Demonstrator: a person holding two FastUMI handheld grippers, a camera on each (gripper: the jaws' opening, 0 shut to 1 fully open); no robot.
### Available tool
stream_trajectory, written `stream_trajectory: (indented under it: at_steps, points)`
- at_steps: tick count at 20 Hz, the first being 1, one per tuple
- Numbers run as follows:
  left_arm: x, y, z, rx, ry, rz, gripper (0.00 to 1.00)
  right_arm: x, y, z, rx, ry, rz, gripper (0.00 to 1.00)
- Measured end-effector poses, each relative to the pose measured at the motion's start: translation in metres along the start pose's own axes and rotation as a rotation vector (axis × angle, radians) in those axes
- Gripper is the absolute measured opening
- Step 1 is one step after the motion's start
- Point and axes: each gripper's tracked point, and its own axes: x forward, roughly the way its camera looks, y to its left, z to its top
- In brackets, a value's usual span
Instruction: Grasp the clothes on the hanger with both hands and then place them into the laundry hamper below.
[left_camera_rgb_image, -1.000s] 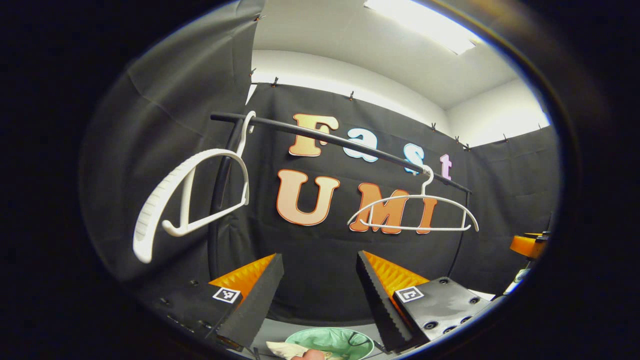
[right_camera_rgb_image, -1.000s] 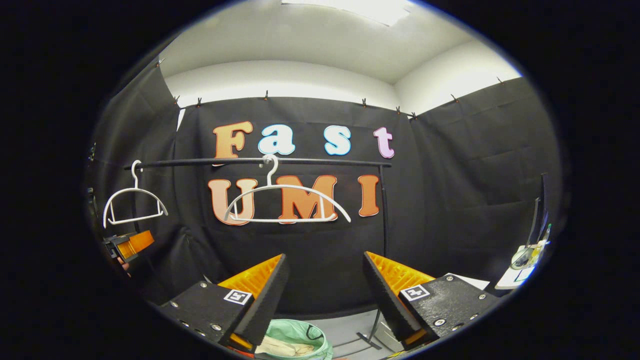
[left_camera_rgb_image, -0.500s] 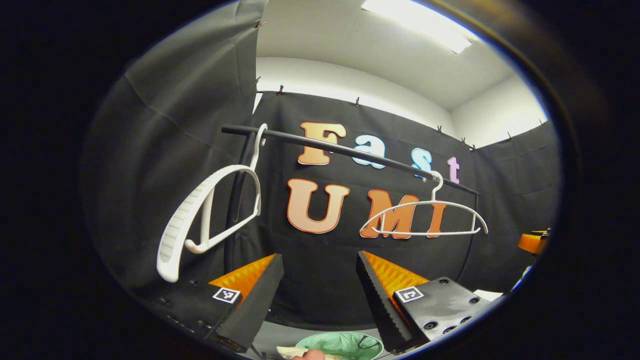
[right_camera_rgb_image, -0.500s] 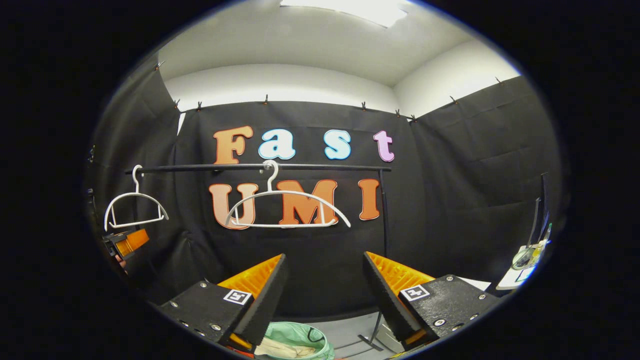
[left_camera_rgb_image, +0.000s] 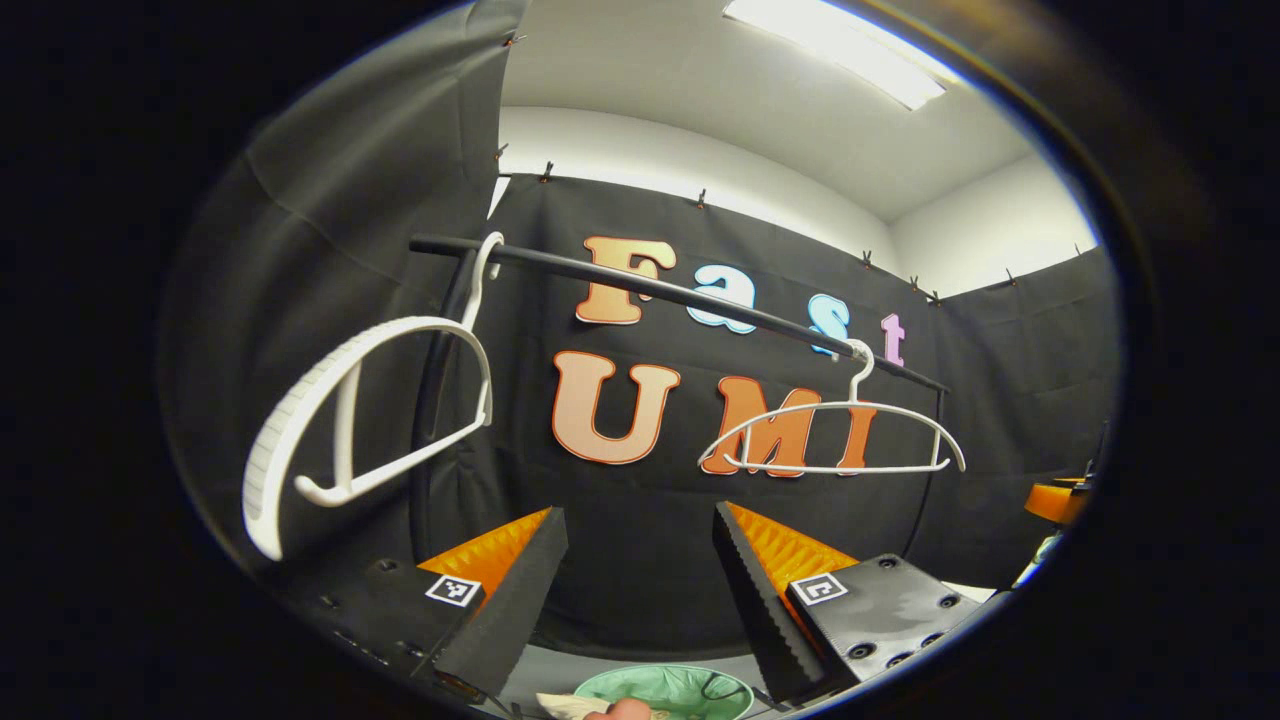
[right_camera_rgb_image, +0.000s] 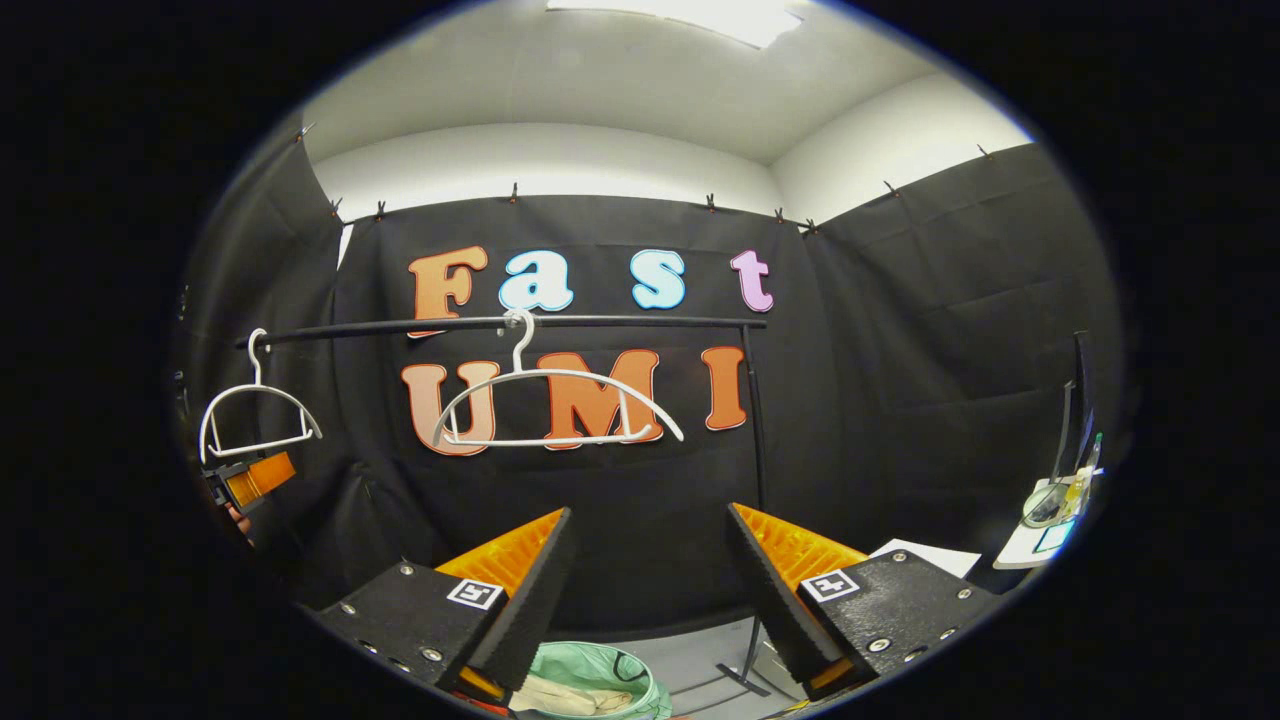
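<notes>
Below the black rail (right_camera_rgb_image: 500, 325), a mint-green laundry hamper (right_camera_rgb_image: 590, 680) sits on the floor w/ pale clothes (right_camera_rgb_image: 560, 693) lying inside it. On the rail hang two bare white hangers: one (right_camera_rgb_image: 555, 400) near the rail's middle, the other (right_camera_rgb_image: 255, 420) at its far left end, turned edge-on. Left tongs (left_camera_rgb_image: 640, 580) are spread wide, nothing btwn the fingers, pointed up toward the rail. Right tongs (right_camera_rgb_image: 650, 590) likewise spread, gripping nothing, aimed at the rail's middle. Right of the rail's upright, a white sheet (right_camera_rgb_image: 925, 553) lies on a worktop.
</notes>
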Motion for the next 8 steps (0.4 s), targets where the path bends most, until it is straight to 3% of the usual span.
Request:
stream_trajectory:
  at_steps: [3, 7, 8]
  points:
    - [0.0036, -0.0018, -0.0062, -0.008, 0.013, -0.004, 1.00, 0.0037, -0.0003, -0.0053, 0.000, 0.014, -0.006, 0.92]
    - [0.0051, -0.0034, -0.0098, -0.024, 0.024, -0.013, 0.94, 0.0060, 0.0020, -0.0057, -0.001, 0.015, -0.003, 0.93]
    - [0.0055, -0.0023, -0.0090, -0.021, 0.022, -0.009, 0.96, 0.0068, 0.0020, -0.0051, -0.003, 0.014, -0.002, 0.93]
